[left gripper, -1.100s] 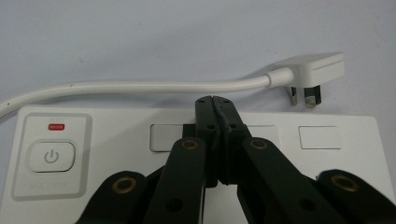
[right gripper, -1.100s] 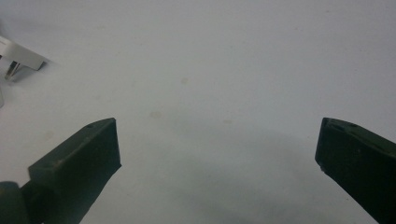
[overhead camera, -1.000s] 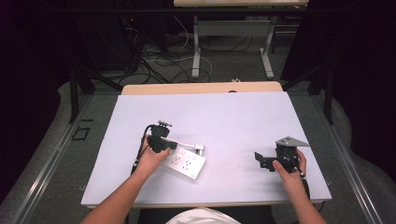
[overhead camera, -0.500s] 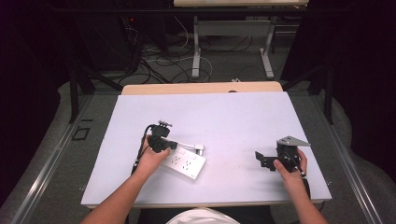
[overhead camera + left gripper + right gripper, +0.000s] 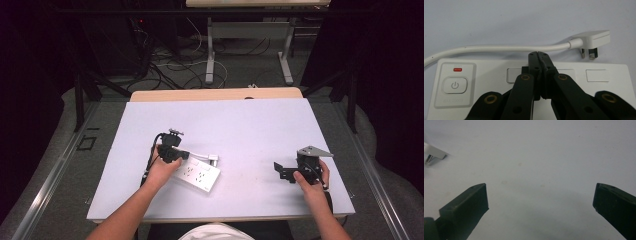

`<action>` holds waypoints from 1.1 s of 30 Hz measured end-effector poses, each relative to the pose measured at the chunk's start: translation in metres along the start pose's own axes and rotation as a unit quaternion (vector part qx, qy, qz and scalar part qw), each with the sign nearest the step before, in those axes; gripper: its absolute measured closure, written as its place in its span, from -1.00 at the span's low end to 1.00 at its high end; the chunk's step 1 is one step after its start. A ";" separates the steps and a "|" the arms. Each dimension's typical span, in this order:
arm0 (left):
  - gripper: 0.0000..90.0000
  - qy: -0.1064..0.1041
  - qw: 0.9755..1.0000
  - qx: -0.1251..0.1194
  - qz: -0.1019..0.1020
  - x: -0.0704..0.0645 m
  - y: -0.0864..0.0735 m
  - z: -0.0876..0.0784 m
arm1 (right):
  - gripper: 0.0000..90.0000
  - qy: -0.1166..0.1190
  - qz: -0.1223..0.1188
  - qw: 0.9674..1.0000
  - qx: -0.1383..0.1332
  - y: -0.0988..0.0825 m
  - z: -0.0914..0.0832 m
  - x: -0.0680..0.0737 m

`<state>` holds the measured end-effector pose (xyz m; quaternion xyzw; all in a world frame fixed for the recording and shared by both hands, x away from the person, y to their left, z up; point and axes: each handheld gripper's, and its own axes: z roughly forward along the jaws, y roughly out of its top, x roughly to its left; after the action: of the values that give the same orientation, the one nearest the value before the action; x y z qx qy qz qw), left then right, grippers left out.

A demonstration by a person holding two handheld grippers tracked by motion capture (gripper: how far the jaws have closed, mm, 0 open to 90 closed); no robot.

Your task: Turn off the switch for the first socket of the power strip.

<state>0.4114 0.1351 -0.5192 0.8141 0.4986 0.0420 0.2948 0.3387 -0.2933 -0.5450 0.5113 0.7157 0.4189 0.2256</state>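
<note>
My left claw (image 5: 539, 53), clenched, rests over the strip (image 5: 486, 72) mid-table, maybe pressing it. The plug (image 5: 595, 38) lies loose beside it, uninserted. My right claw (image 5: 540, 198) gapes, empty.

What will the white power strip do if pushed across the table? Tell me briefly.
The power strip lies flat, so it would probably slide rather than tip or roll. Its smooth plastic casing may slip under the shut left gripper. The cord looks bendy, so the plug would likely trail behind.
</note>
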 end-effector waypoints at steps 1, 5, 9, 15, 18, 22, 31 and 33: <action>1.00 0.000 1.000 0.000 0.000 0.000 0.000 0.000 | -1.00 0.000 -0.001 1.000 0.000 0.000 0.000 0.000; 1.00 -0.001 1.000 -0.009 -0.007 0.000 0.000 -0.001 | -1.00 -0.001 0.001 1.000 0.002 -0.001 0.000 -0.001; 1.00 -0.004 1.000 -0.011 -0.006 0.001 0.000 -0.004 | -1.00 -0.001 0.004 1.000 0.002 -0.001 0.000 -0.001; 1.00 -0.005 1.000 -0.023 -0.007 -0.002 0.001 -0.009 | -1.00 -0.004 0.004 1.000 -0.001 -0.001 -0.003 -0.001; 1.00 -0.005 1.000 -0.025 0.000 -0.003 0.002 -0.014 | -1.00 -0.005 0.001 1.000 -0.002 -0.002 -0.004 -0.002; 0.98 -0.004 1.000 -0.030 0.004 -0.004 0.005 -0.019 | -1.00 -0.010 0.000 1.000 -0.008 -0.002 -0.007 -0.002; 0.89 -0.010 0.999 -0.041 0.010 -0.006 0.011 -0.029 | -1.00 -0.012 0.007 1.000 -0.008 -0.003 -0.010 -0.004; 0.87 -0.012 0.999 -0.044 0.008 -0.006 0.011 -0.031 | -1.00 -0.012 0.007 1.000 -0.008 -0.003 -0.010 -0.004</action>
<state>0.4058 0.1396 -0.4870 0.8048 0.4860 0.0571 0.3360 0.3307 -0.3009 -0.5424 0.5197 0.7059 0.4199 0.2352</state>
